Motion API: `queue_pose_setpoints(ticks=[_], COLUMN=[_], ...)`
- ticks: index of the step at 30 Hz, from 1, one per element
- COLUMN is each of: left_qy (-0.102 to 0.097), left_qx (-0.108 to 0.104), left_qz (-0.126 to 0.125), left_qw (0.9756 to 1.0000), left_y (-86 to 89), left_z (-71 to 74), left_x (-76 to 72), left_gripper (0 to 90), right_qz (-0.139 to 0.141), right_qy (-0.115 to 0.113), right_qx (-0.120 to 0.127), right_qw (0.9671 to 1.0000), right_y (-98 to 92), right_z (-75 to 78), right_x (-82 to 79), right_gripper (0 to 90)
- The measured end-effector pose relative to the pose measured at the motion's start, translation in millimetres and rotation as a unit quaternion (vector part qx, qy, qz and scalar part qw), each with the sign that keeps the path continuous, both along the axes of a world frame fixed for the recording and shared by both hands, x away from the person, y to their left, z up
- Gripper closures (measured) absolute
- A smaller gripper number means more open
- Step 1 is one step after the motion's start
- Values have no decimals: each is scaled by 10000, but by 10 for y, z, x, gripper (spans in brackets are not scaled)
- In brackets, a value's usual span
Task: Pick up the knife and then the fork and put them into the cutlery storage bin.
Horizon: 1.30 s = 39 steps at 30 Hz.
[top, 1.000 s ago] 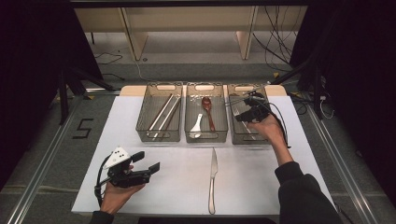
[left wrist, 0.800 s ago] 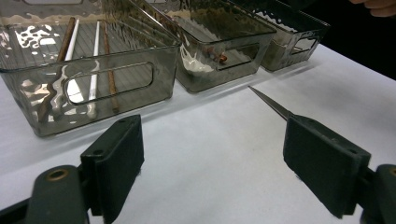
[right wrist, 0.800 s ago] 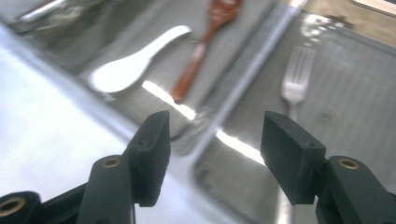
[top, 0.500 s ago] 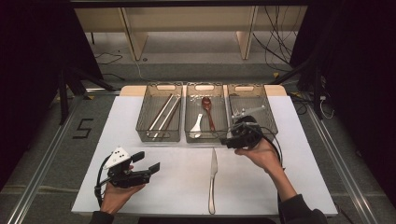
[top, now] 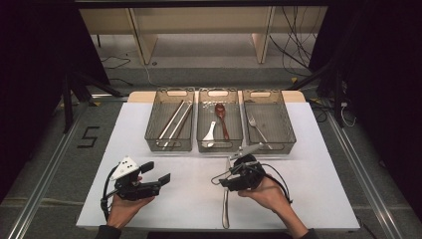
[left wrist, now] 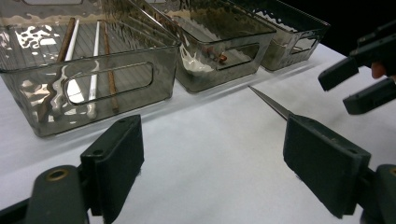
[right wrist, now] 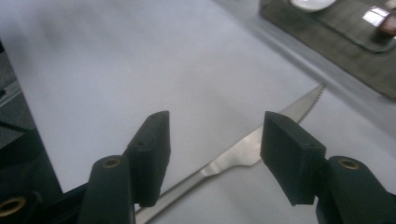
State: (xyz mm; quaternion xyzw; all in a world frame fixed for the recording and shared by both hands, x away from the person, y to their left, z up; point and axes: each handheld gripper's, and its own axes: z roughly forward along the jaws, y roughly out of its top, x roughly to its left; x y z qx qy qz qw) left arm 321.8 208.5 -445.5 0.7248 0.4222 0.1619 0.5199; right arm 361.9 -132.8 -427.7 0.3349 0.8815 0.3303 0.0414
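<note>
White table sheet [top: 318, 164] bears three bins [top: 219, 127], grey floor [top: 45, 149] around.

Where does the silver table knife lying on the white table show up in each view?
High view: the silver table knife lies low at centre, lengthwise, partly under the right tongs.
Left gripper view: its pointed blade shows right of centre, above the right-hand jaw.
Right gripper view: it runs diagonally between the open jaws, serrated tip at upper right.
Shared landmark: the smoky clear plastic middle bin.
</note>
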Motion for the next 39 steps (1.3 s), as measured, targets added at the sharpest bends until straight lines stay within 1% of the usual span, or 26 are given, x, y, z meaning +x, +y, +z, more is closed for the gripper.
queue_pose_setpoints(ticks=[1, 3, 4, 7, 10, 11, 13, 14, 18, 21, 25, 26, 29, 30, 31, 33, 36, 37, 39], left_qy=[-8, -4, -2, -7, 1, 1, -3, -2, -5, 2, -1, 2, -10, -8, 1, -3, -4, -3, -8], left_qx=[-3, -1, -2, 0, -2, 0, -10, -6, 7, 5, -5, -5, -5, -5, -5, 3, 4, 7, 7], left_qz=[-2, -7, -5, -11, -9, -10, -9, -11, -18, -11, -11, -6, -10, -8, -5, -10, -10, -11, -11], left_qw=[10000, 10000, 10000, 10000, 10000, 10000, 10000, 10000, 10000, 10000, 10000, 10000, 10000, 10000, 10000, 10000, 10000, 10000, 10000], left_y=[-1, 3, 4, 6, 0, -1, -1, 1, 6, 1, -5, -4, -2, -3, -4, -1, 3, 4, 5], left_z=[0, -1, -2, 1, 0, 1, 1, 1, 2, -1, -1, -1, 2, 0, -1, 0, 0, 1, 2], left_x=[-1, -1, 0, -2, -2, -2, -3, -3, -3, -1, -5, -5, -6, -5, -5, -5, -5, -7, -8], left_gripper=[199, 199, 198, 198, 198, 198, 198, 199, 199, 198, 198, 198, 198, 198, 198, 198, 199, 199, 198], right_qz=[32, 180, 229, 393, 578, 662, 740, 789, 895, 970, 1068, 1060, 1076, 1106, 1060, 1103, 1064, 1038, 1051], right_qy=[5, -15, 14, 73, 128, 125, 172, 218, 248, 301, 315, 364, 338, 286, 335, 292, 307, 335, 321], right_qx=[-9, -35, -49, -68, -76, -131, -203, -240, -347, -384, -536, -559, -728, -742, -716, -811, -943, -914, -991], right_qw=[10000, 9998, 9997, 9992, 9982, 9976, 9969, 9964, 9951, 9941, 9923, 9921, 9910, 9907, 9912, 9902, 9894, 9898, 9890], right_y=[17, 60, 79, 141, 216, 234, 269, 292, 344, 370, 402, 407, 416, 403, 400, 382, 340, 321, 286], right_z=[-11, -52, -66, -100, -139, -157, -193, -220, -284, -316, -378, -392, -436, -442, -440, -432, -415, -408, -396], right_x=[-19, -68, -93, -159, -225, -239, -267, -284, -323, -349, -390, -398, -418, -417, -427, -434, -452, -458, -467], right_gripper=[470, 516, 536, 617, 717, 746, 803, 823, 893, 900, 900, 900, 900, 900, 900, 900, 900, 900, 900])
